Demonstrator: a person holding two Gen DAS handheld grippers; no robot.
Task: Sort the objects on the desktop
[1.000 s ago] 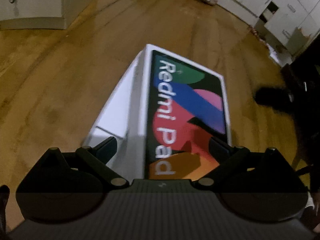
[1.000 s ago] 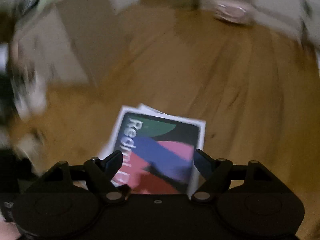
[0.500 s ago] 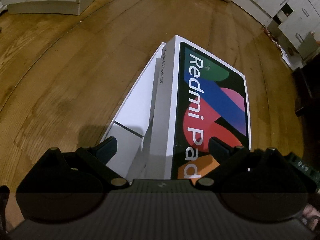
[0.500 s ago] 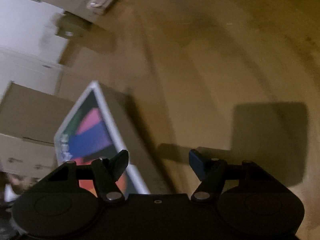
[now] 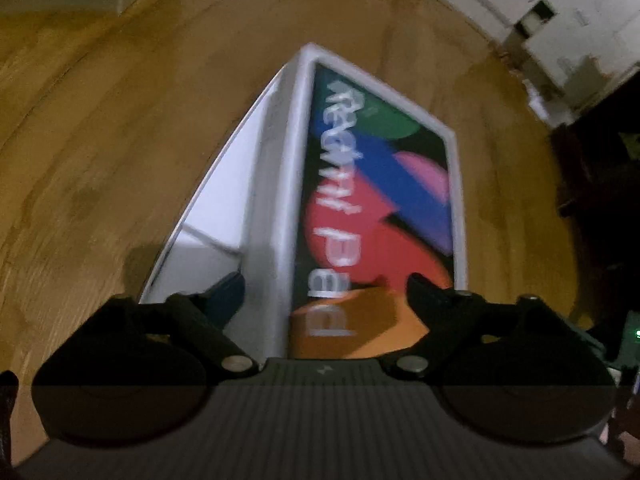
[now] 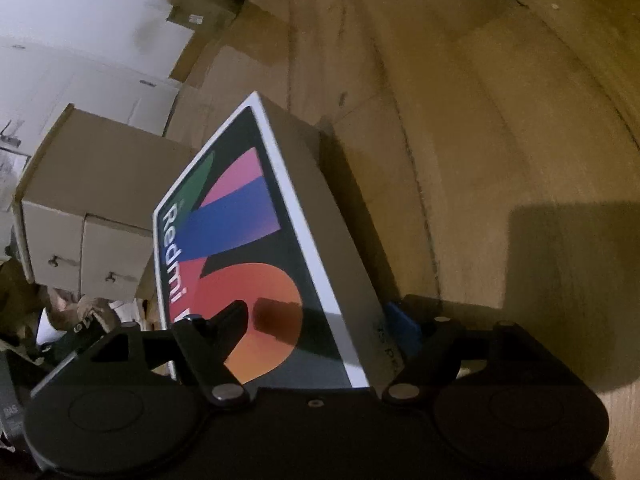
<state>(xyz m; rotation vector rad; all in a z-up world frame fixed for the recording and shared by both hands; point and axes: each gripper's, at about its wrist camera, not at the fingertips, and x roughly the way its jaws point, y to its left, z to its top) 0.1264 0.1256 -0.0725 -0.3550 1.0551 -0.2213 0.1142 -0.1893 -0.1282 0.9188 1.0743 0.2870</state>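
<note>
A white Redmi Pad box (image 5: pixel 380 208) with a colourful black front is held above the wooden floor. In the left wrist view my left gripper (image 5: pixel 324 280) is shut on its near end, one finger on each side. A second white box (image 5: pixel 224 208) lies against its left side, also between the fingers. In the right wrist view my right gripper (image 6: pixel 320 312) straddles the same Redmi Pad box (image 6: pixel 240 240), left finger on the printed front, right blue pad at the side edge.
Brown wooden floor (image 6: pixel 500 120) lies all around. Cardboard boxes (image 6: pixel 88 200) and white cabinets (image 6: pixel 60 32) stand at the left of the right wrist view. White drawer units (image 5: pixel 560 20) stand at the far right of the left wrist view.
The right gripper has swung from beside the box to around its near corner. The left view shows the box shifted slightly and blurred with motion, still gripped.
</note>
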